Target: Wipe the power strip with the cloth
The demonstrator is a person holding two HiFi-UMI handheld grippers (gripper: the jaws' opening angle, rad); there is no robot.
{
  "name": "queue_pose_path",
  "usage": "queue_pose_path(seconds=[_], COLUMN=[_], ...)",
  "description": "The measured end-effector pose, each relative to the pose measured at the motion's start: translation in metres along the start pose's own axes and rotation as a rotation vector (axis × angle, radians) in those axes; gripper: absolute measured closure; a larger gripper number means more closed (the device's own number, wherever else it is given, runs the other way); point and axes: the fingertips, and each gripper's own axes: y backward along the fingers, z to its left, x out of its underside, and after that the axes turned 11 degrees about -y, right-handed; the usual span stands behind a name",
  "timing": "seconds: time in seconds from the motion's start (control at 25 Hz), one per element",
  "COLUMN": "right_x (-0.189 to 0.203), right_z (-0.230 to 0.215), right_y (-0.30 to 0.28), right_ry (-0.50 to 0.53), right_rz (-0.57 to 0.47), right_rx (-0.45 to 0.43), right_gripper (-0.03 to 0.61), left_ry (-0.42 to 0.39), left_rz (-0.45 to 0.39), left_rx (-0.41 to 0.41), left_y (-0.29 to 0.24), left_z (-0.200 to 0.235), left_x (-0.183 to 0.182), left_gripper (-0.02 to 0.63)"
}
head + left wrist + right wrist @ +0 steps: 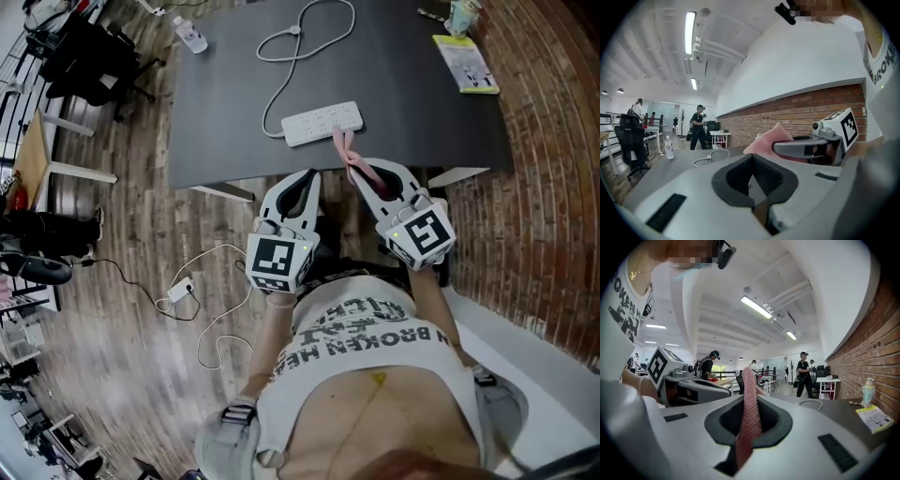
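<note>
Wood-plank flooring (pixel 141 356) lay under the standing person, with the near edge of a dark grey rectangular tabletop (pixel 225 112) directly ahead. Nearest the body, the left gripper (pixel 307 180) had its jaws pressed together with nothing between them, as the left gripper view confirmed. Beside it, the right gripper (pixel 364 171) was clamped on a pink textured cloth (pixel 352 157), whose free end stood out beyond the jaw tips toward the table. Just past that end lay the white oblong power strip (pixel 323 124), flat on the tabletop near its front edge, its long axis running across the view, roughly crosswise to the line along which both grippers pointed. The right gripper was judged the nearer to it; the cloth's tip met the strip's near edge in the head view, though contact could not be confirmed. Farther back, a white looped cable (pixel 302 37) ran from the strip, with a clear plastic water bottle (pixel 190 35) at the far left and a yellow-green printed booklet (pixel 466 63) at the far right. Only the head view showed the strip; each gripper view hid it behind the gripper's own body, while alone showing the jaws close up.
</note>
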Motion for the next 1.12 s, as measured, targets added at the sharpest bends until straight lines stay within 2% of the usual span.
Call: queue_pose_path(seconds=[0.24, 0.52, 0.84, 1.12], right_x=[-0.018, -0.019, -0.008, 0.001], right_z=[-0.029, -0.050, -0.063, -0.076], right_y=[-0.087, -0.154, -0.177, -0.185], right_ry=[0.010, 0.008, -0.014, -0.012], right_rz=[0.003, 0.036, 0.069, 0.108], right_rx=[-0.007, -0.008, 0.022, 0.009], right_gripper=[0.561, 0.561, 0.561, 0.561], left_ry=[0.017, 0.016, 0.032, 0.041], left_rz=[0.023, 0.011, 0.052, 0.083], left_rx=[0.021, 0.062, 0.082, 0.066], left_y=[-0.039, -0.072, -0.080, -0.084], left_z=[0.080, 0.129, 0.154, 0.159], left_x=[0.013, 0.018, 0.039, 0.057], left_gripper=[0.606, 0.606, 0.606, 0.606])
